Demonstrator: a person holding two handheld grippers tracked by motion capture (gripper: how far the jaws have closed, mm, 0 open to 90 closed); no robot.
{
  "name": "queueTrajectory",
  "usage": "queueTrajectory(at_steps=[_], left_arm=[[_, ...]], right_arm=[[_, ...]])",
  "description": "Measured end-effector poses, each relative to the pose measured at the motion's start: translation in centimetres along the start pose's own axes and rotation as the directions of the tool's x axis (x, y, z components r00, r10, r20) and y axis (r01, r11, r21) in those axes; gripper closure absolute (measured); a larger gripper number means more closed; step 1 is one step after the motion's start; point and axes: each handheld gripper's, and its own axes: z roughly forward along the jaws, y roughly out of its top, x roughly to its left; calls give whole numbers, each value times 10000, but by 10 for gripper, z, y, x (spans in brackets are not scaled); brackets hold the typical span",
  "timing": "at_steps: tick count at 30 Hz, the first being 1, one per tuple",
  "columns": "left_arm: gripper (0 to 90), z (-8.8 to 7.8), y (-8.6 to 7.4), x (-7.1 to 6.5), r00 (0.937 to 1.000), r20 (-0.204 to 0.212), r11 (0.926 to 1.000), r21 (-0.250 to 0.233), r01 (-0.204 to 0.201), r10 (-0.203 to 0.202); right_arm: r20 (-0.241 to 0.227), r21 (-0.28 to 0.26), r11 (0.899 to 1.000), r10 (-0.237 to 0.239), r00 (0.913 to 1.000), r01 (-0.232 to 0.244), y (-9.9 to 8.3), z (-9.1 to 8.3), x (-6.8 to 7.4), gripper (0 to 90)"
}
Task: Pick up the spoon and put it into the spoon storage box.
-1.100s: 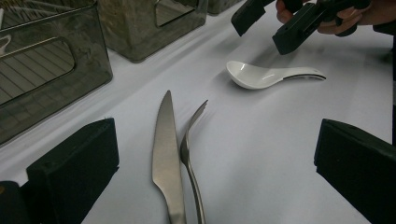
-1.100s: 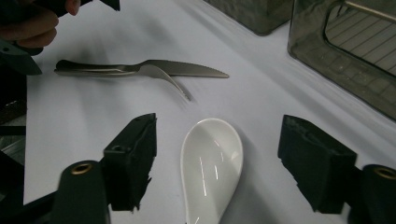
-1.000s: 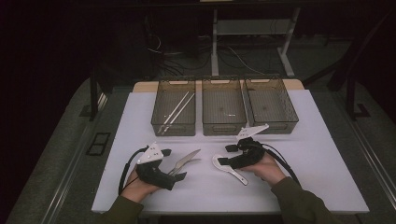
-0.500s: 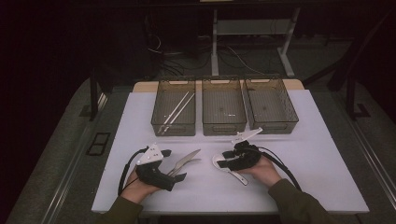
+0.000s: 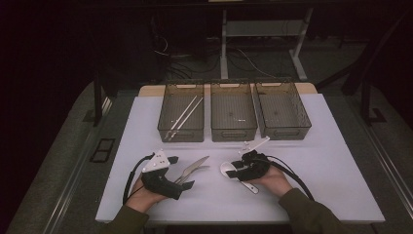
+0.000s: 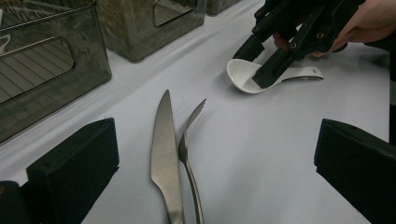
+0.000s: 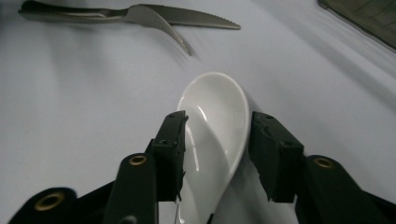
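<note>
R gripper (image 7: 217, 154) jaws just closing astride white spoon (image 7: 217, 135), not yet clamped; pinch bowl sides squarely. L gripper (image 6: 217, 172) jaws wide apart.

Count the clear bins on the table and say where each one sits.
3, in a row at the table's far edge: left bin holding chopsticks, middle bin, right bin.

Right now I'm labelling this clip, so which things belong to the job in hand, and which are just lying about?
In the job:
- white spoon, between the fingers of the right gripper, which have just been closing
- three mesh bins, likely where cutlery goes

Lying about for now:
- knife and fork, side by side before the open left gripper
- chopsticks, already in the left bin
</note>
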Motion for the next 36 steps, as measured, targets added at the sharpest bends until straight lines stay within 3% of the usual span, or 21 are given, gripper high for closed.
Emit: queueTrajectory(at_steps=[5, 10, 25, 36], left_arm=[[0, 1, 0, -1, 10000, 49, 10000, 16, 35, -35], [0, 1, -1, -1, 10000, 64, 10000, 2, 27, -27], [0, 2, -2, 0, 9998, 182, 10000, 9, -41, 41], [0, 2, -4, 0, 9993, 354, 9999, -1, -127, 127]], right_arm=[[282, 150, 9990, -415, 9987, 411, 0, 0, 5, 615], [-43, 181, 9985, -522, 9986, 522, 0, 1, 8, 694], [-117, 96, 9993, -351, 9993, 352, 1, 0, 12, 810], [-48, 183, 9989, -438, 9990, 439, 4, -7, 10, 816]])
